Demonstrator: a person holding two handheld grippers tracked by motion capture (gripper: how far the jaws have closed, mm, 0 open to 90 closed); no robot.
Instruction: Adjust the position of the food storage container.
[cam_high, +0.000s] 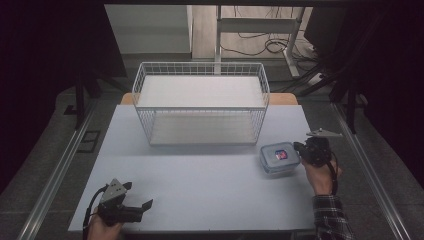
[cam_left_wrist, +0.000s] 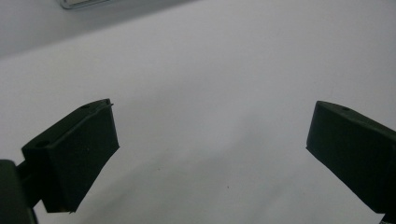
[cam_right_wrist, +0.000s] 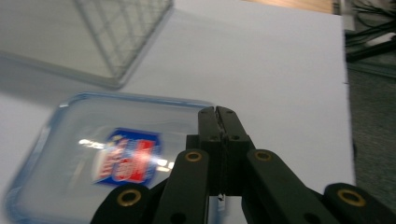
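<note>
A clear plastic container (cam_high: 278, 158) with a blue-rimmed lid and a red-and-blue label lies on the white table, right of centre. My right gripper (cam_high: 299, 147) is at its right edge. In the right gripper view the jaws are pressed together, shut (cam_right_wrist: 218, 114), over the lid's (cam_right_wrist: 107, 158) near corner, with nothing visible between them. My left gripper (cam_high: 137, 196) rests low near the table's front left edge. In the left gripper view it is wide open (cam_left_wrist: 210, 135) above bare table.
A white wire basket (cam_high: 200, 67) stands at the back middle of the table (cam_high: 210, 185), just behind the container. Floor rails run along both sides. A desk frame and cables lie beyond the far edge.
</note>
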